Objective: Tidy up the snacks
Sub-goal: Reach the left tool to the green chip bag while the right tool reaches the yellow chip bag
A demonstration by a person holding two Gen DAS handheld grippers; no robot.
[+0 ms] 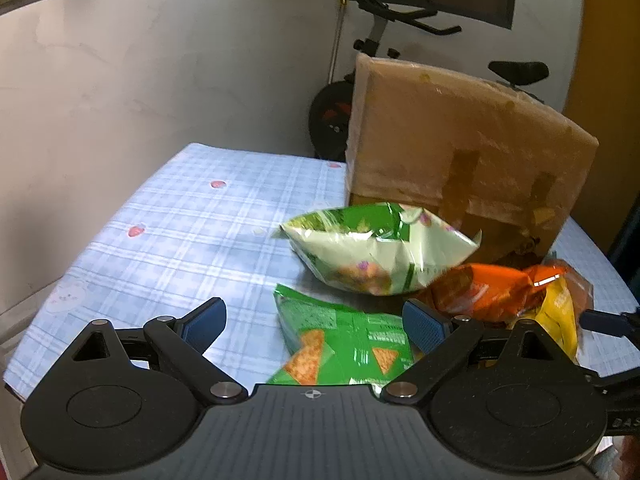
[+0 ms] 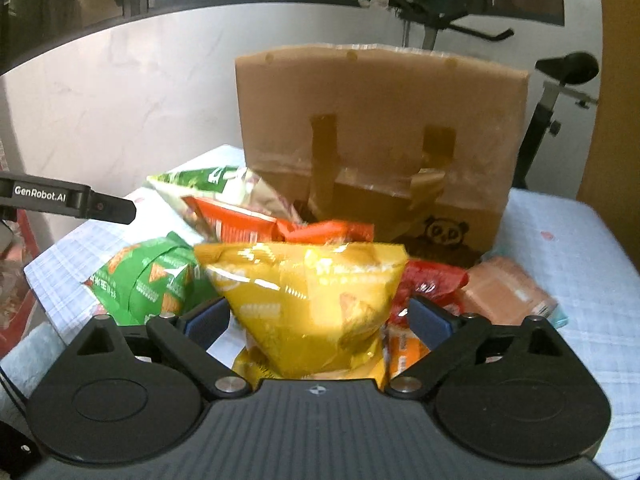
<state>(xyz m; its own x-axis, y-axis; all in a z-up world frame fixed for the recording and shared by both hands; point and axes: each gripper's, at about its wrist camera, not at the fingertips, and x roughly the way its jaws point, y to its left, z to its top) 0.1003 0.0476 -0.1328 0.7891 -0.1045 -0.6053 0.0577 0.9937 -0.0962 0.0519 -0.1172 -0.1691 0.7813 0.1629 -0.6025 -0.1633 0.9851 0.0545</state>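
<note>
1. The yellow snack bag (image 2: 308, 304) stands between the fingers of the right gripper (image 2: 316, 322). The jaws are wide apart, and it cannot be told if the pads really press the bag, so it does not look firmly held.
2. Just ahead of the left gripper (image 1: 314, 326), whose jaws are also wide with nothing between them, lies a green chip bag (image 1: 340, 344) flat on the cloth.
3. Further ahead of the left gripper is a pale green bag (image 1: 376, 252), and to its right an orange bag (image 1: 484, 292).
4. To the right of the right gripper lie a red bag (image 2: 432, 284) and a pink pack (image 2: 508, 292).
5. Behind all the snacks stands a brown cardboard box (image 2: 380, 140) on the checked tablecloth (image 1: 168, 220).
6. The task seems to be at its early part: the bags are in a loose heap in front of the box, and none can be seen sorted or put away. Almost every bag is left to be handled.
</note>
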